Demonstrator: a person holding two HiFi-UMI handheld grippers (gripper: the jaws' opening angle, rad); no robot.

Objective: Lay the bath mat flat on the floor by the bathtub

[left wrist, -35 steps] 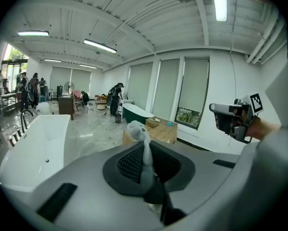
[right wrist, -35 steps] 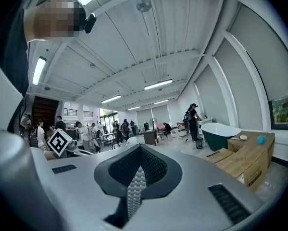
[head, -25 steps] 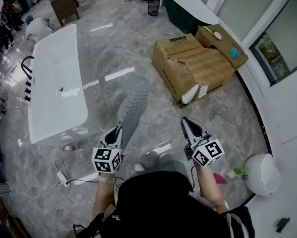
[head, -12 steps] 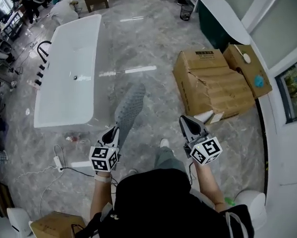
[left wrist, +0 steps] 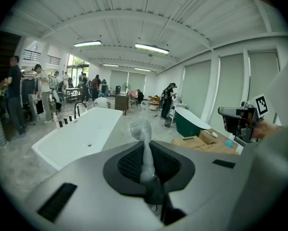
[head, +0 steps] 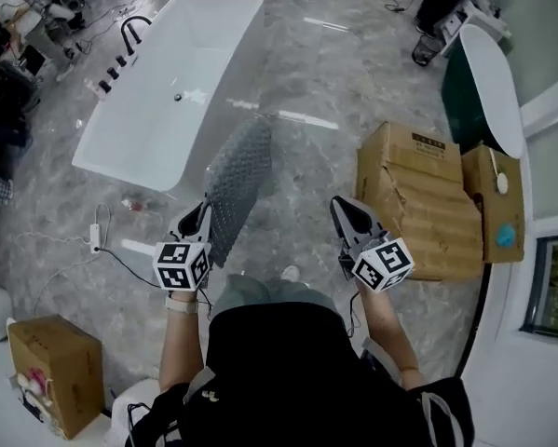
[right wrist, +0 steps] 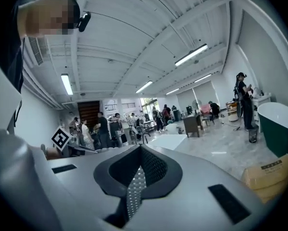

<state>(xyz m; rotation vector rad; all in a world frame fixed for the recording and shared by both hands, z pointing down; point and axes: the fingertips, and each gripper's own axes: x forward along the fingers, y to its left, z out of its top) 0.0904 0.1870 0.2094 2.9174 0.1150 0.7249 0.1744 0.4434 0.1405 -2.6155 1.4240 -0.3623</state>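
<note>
Grey bath mat [head: 239, 180], edge pinched in left gripper [head: 200, 215] — right gripper [head: 341, 207] closed, empty.

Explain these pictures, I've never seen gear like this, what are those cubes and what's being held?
No robot: a person holds a gripper in each hand; the marker cubes are part of them. The head view comes from a camera on the person's head, looking down. The two gripper views come from cameras riding on the grippers, looking along their jaws. The left gripper is clamped on a grey bath mat, held in the air near the white bathtub. The right gripper is shut and empty. Cardboard boxes stand on the floor.
</note>
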